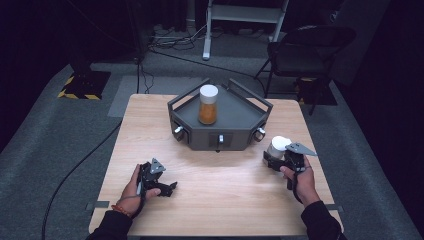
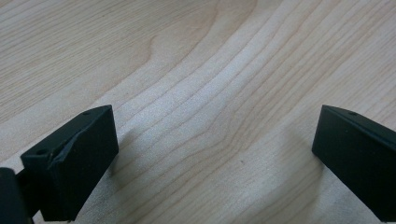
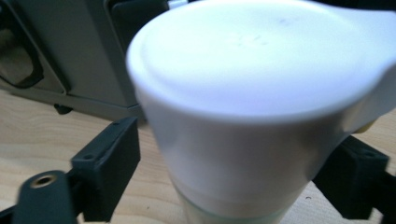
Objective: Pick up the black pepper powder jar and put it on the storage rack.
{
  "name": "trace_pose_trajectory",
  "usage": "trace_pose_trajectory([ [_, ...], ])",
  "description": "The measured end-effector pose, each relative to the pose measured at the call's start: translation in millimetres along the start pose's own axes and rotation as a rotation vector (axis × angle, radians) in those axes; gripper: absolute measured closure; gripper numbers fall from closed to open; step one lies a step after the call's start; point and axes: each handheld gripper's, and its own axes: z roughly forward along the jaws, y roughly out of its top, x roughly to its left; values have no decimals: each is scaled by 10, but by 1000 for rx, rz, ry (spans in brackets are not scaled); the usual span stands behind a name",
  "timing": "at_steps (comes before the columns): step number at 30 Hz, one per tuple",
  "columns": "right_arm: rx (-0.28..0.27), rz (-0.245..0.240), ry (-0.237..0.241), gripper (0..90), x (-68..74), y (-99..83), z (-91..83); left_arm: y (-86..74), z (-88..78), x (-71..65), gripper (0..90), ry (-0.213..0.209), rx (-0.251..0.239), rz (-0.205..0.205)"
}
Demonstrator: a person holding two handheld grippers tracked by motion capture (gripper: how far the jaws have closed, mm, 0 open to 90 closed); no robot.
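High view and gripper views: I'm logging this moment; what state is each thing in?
Amber jar: upright on tray, lid on.
White-capped jar: upright on table, between right jaws.
Left gripper: open, empty.
Right gripper: around white-capped jar; contact unclear.

Around my light wooden counter [image 1: 210, 200] lies grey carpeted floor [image 1: 45, 135], dim and shadowed. A black folding chair [image 1: 305, 50] stands beyond to the right, near a white metal frame [image 1: 245, 15] and yellow-black striped hazard tape [image 1: 77, 95].
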Motion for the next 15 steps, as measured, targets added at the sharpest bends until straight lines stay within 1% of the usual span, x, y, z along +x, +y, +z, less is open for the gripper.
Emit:
trace_pose_trajectory([
  [2, -13, 13, -13, 276, 3, -13, 6, 0, 0, -1, 4, 0, 0, -2],
  [4, -19, 8, -12, 285, -16, -13, 14, 2, -1, 1, 4, -1, 1, 0],
  [6, -23, -10, -15, 291, -6, -21, 19, 1, 0, 2, 4, -1, 1, 1],
  [15, -37, -14, -6, 295, -33, -51, 6, 1, 1, 5, 3, -2, 0, 0],
])
